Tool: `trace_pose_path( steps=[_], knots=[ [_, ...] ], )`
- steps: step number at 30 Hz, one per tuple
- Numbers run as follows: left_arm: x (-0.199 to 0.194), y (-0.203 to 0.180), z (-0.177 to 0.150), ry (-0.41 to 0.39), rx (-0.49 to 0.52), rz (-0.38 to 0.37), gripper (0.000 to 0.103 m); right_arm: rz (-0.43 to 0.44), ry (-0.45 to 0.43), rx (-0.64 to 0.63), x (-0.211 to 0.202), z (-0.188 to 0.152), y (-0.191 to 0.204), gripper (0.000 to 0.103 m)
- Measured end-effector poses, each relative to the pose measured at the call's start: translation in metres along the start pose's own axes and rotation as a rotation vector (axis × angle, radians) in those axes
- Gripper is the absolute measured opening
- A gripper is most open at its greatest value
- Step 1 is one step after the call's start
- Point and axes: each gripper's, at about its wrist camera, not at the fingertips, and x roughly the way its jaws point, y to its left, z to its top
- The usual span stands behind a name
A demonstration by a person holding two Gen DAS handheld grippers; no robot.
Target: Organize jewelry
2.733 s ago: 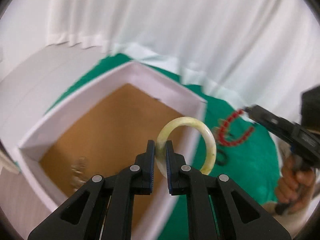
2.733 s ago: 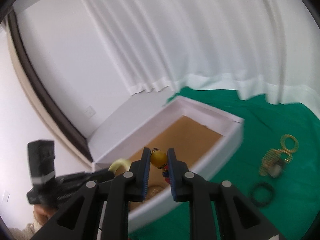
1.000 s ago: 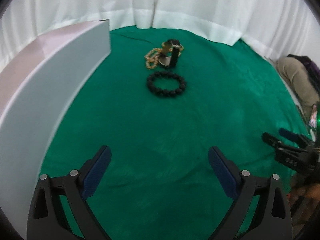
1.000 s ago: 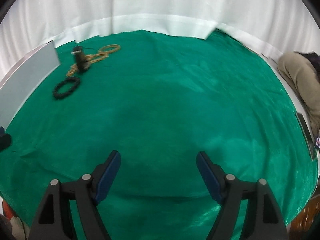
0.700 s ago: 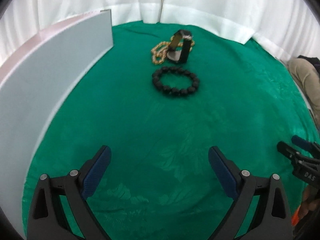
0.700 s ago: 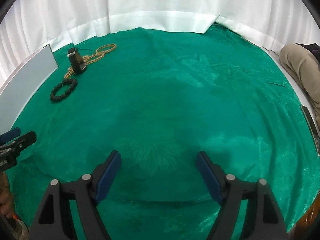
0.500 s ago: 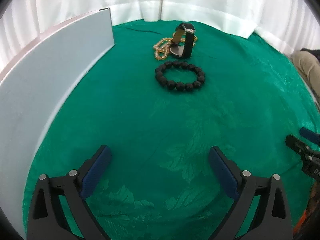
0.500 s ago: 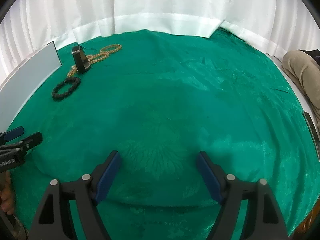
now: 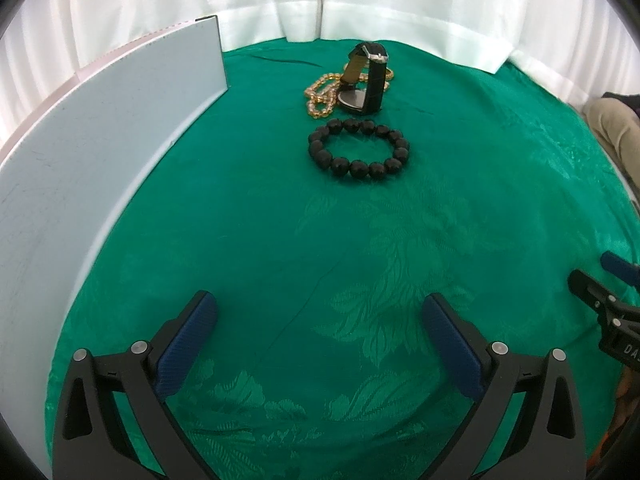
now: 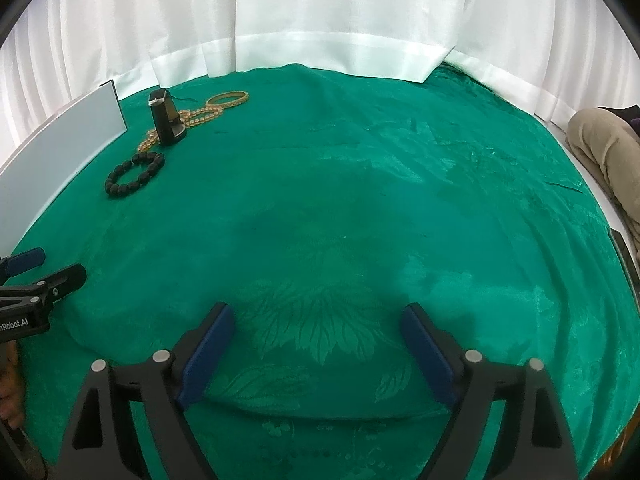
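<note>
Holding both tongs tilted down over the tabletop, I have nothing in either. My left tongs stand wide apart, blue ribbed pads on black plastic arms, only cloth between them. My right tongs are opening wider, and likewise only cloth lies between their pads. The green cloth under them is a shiny damask woven with leaf and flower shapes, lightly creased.

Further out in the left view, the black bead bracelet lies flat, a ring of round glossy beads. Just beyond it the black watch stands on edge, its strap looped upright. The gold bead necklace is heaped beside and behind the watch, touching it. To the left, the white box shows a smooth matte wall rising from the cloth. At the back hangs a pleated white curtain.
</note>
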Motion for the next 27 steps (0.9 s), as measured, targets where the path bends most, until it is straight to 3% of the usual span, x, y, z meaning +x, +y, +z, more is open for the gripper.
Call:
trace_pose_path(
  steps=[19, 27],
  knots=[
    [0.0009, -0.0018, 0.0007, 0.004, -0.002, 0.001, 0.102, -0.001, -0.004, 0.002, -0.0003, -0.0007, 0.0008, 0.089],
    [-0.007, 0.0036, 0.0011, 0.043, -0.004, -0.027, 0.102, 0.0, -0.004, 0.002, -0.0004, -0.0009, 0.0008, 0.089]
  ],
)
